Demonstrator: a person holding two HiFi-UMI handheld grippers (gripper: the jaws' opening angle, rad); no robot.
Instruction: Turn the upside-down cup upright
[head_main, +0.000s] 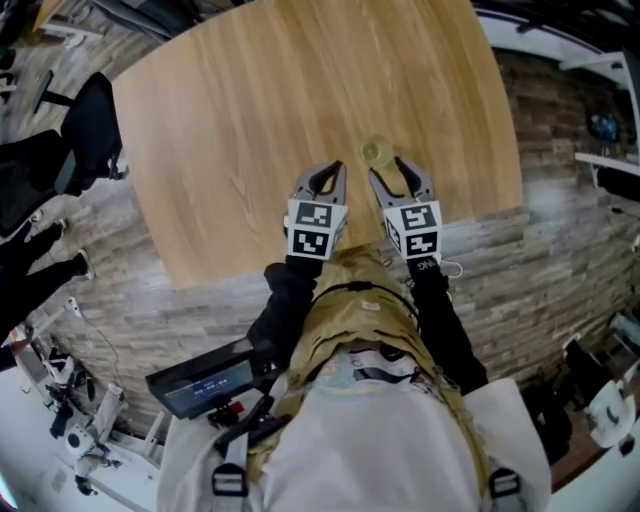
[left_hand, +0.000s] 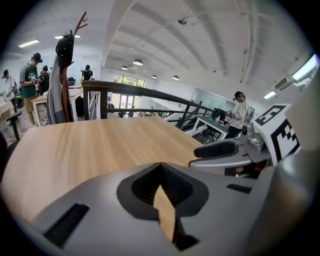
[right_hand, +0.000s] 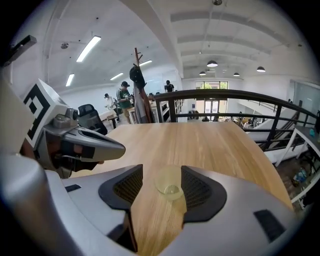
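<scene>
A small clear yellowish cup (head_main: 376, 153) stands on the wooden table (head_main: 250, 120) near its front edge. In the right gripper view the cup (right_hand: 169, 182) sits between the jaws with its wide rim seemingly upward. My right gripper (head_main: 392, 168) (right_hand: 162, 171) is open around it, with a gap on the cup's left side and the right pad close by. My left gripper (head_main: 325, 178) (left_hand: 160, 167) hovers just left of it over the table, shut on nothing, with only a thin sliver of wood showing between the jaws.
The table's front edge (head_main: 330, 250) runs just under both grippers, with brick-pattern floor beyond. A dark railing (right_hand: 225, 95) and a coat stand (right_hand: 138, 90) stand past the far edge. People work at desks (left_hand: 30, 75) behind. A black chair (head_main: 85, 130) is at the table's left.
</scene>
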